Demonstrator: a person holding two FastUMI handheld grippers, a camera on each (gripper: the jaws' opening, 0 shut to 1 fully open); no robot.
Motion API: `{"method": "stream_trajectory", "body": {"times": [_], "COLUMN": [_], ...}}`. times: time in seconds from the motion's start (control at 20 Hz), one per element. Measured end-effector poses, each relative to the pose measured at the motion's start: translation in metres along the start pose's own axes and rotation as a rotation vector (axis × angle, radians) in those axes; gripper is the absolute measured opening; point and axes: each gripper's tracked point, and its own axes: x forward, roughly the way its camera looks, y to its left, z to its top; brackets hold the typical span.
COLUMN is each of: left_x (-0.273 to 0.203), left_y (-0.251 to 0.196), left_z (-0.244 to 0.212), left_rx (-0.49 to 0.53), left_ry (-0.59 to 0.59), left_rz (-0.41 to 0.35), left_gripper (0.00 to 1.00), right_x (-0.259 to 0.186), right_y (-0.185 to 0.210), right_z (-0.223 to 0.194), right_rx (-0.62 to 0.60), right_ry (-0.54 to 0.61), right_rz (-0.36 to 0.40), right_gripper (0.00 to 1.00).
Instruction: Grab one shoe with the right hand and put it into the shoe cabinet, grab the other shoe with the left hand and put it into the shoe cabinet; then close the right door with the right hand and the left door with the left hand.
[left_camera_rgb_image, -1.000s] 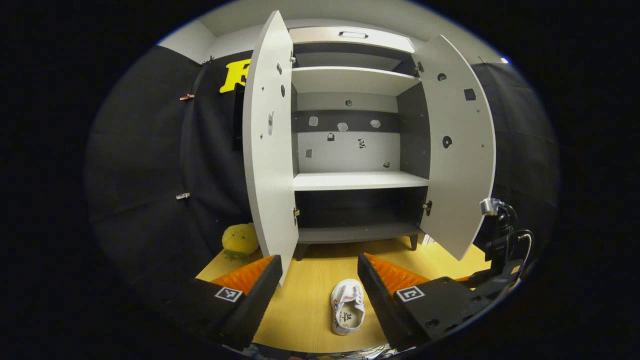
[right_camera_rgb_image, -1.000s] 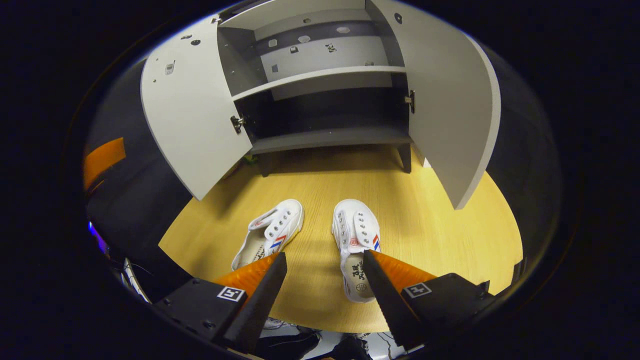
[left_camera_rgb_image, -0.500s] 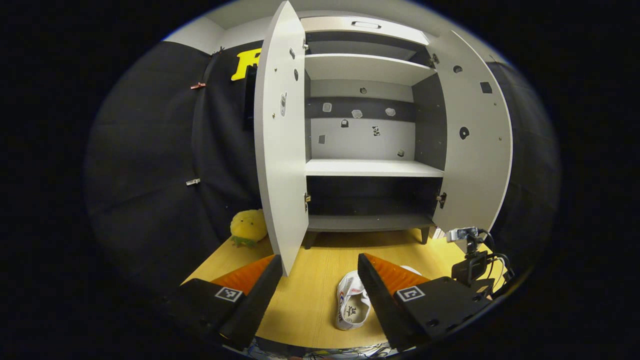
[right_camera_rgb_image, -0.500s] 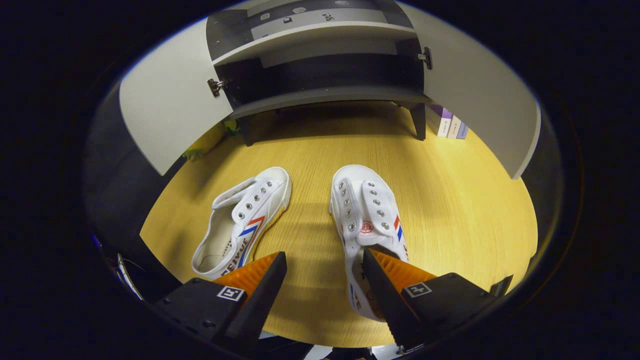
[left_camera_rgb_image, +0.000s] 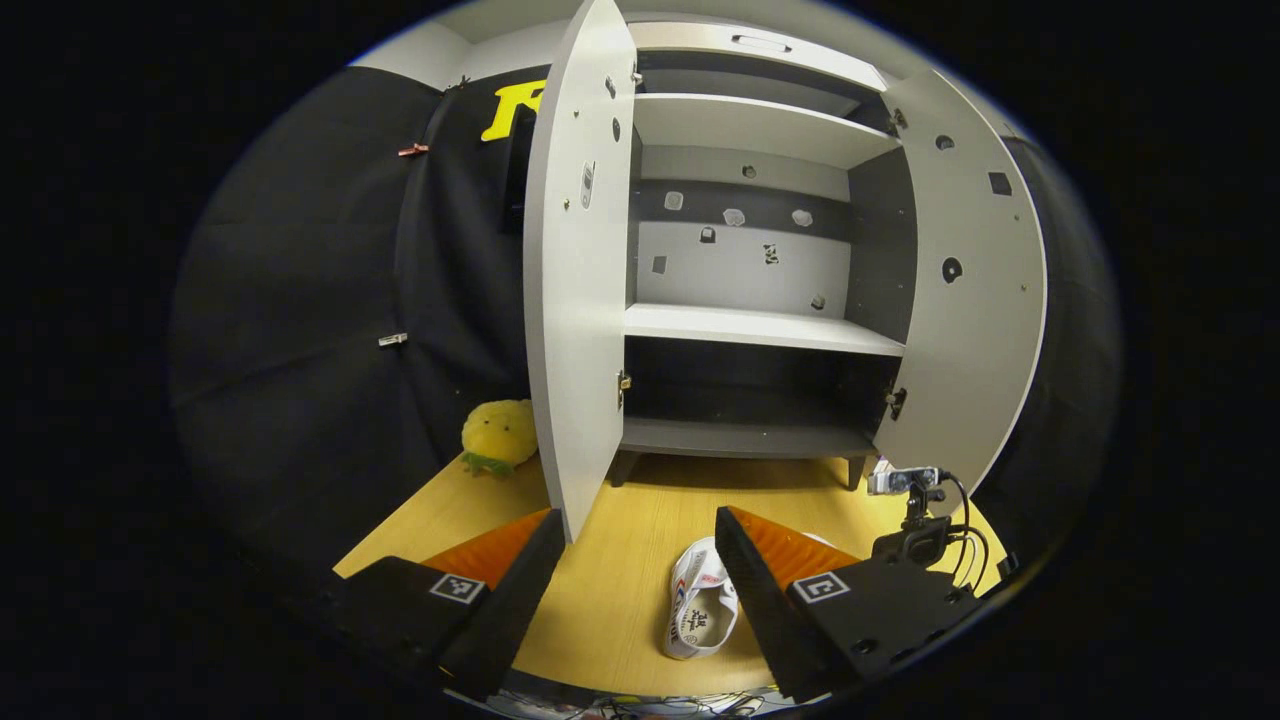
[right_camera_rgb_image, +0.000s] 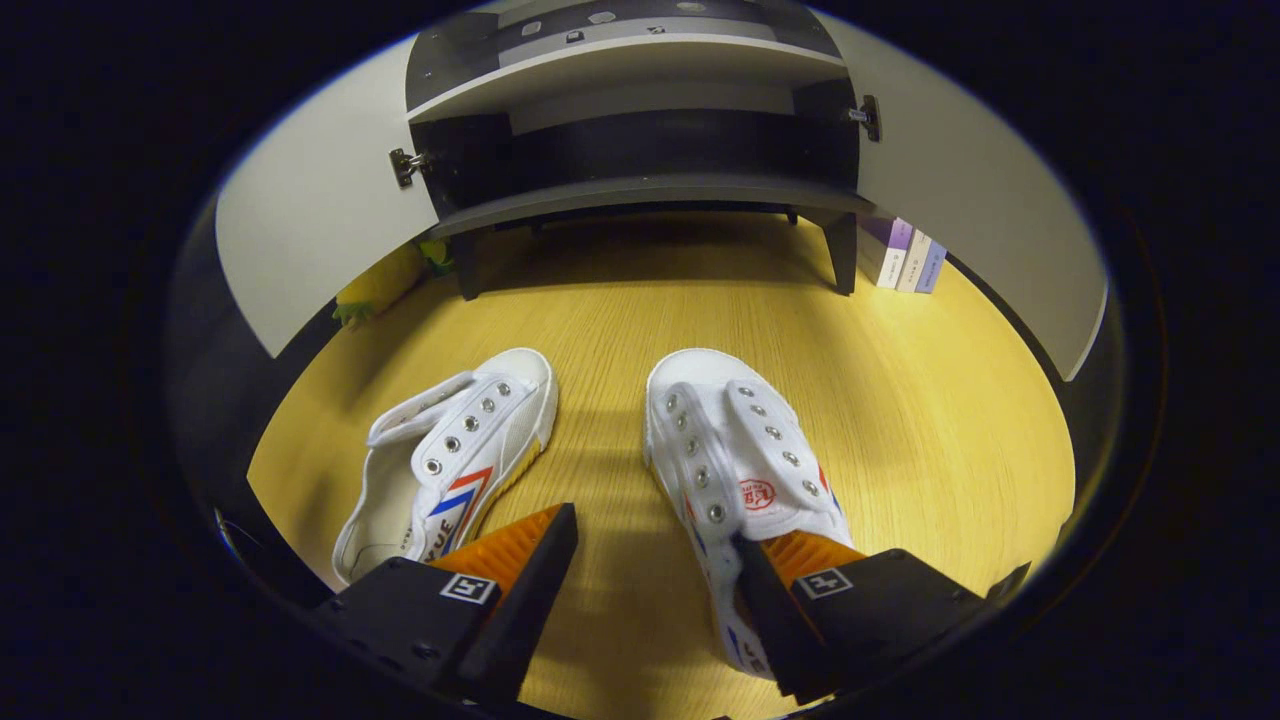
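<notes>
Two white sneakers lie before the open shoe cabinet (right_camera_rgb_image: 640, 190); right gripper (right_camera_rgb_image: 655, 545), jaws apart, straddles the right sneaker's (right_camera_rgb_image: 735, 470) wall to grasp it; left gripper (left_camera_rgb_image: 640, 550) waits, jaws apart.

We see two white lace-less shoes with red and blue stripes, the left shoe (right_camera_rgb_image: 440, 460) and the right shoe (right_camera_rgb_image: 735, 470), lying side by side in front of the shoe cabinet (right_camera_rgb_image: 640, 190), toes toward it. The cabinet's left door (left_camera_rgb_image: 580, 290) and right door (left_camera_rgb_image: 965, 300) both stand wide open, its shelves bare.
</notes>
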Motion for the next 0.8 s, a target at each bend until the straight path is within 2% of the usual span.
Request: {"method": "stream_trajectory", "body": {"times": [0.05,0.1,0.15,0.2,0.25,0.4,0.45,0.8], "left_x": [0.000,0.000,0.000,0.000,0.000,0.001,0.000,-0.010], "left_y": [0.000,0.000,0.000,-0.001,-0.002,-0.006,-0.009,-0.006], "left_z": [-0.002,-0.002,-0.002,-0.001,-0.002,0.002,0.001,-0.009], "left_rx": [0.003,0.004,0.008,0.011,0.011,0.006,0.009,0.033], "left_ry": [0.003,0.005,0.006,0.008,0.006,-0.004,-0.007,-0.005], "left_rz": [0.001,0.000,-0.004,-0.006,-0.004,-0.009,-0.013,-0.025], "left_gripper": [0.95,0.95,0.95,0.95,0.95,0.95,0.95,0.95], "right_x": [0.003,0.005,0.010,0.012,0.014,0.015,0.013,0.009], "right_y": [-0.004,-0.007,-0.010,-0.013,-0.014,-0.009,-0.010,-0.011], "right_z": [0.002,0.004,0.006,0.008,0.008,0.005,0.007,0.015], "right_rx": [0.004,0.005,0.006,0.004,0.005,-0.002,-0.005,0.041], "right_ry": [-0.001,0.000,0.004,0.005,0.010,0.027,0.029,0.027], "right_rz": [-0.014,-0.026,-0.036,-0.049,-0.059,-0.059,-0.053,-0.021], "right_gripper": [0.86,0.63,0.51,0.27,0.20,0.22,0.12,0.05]}}
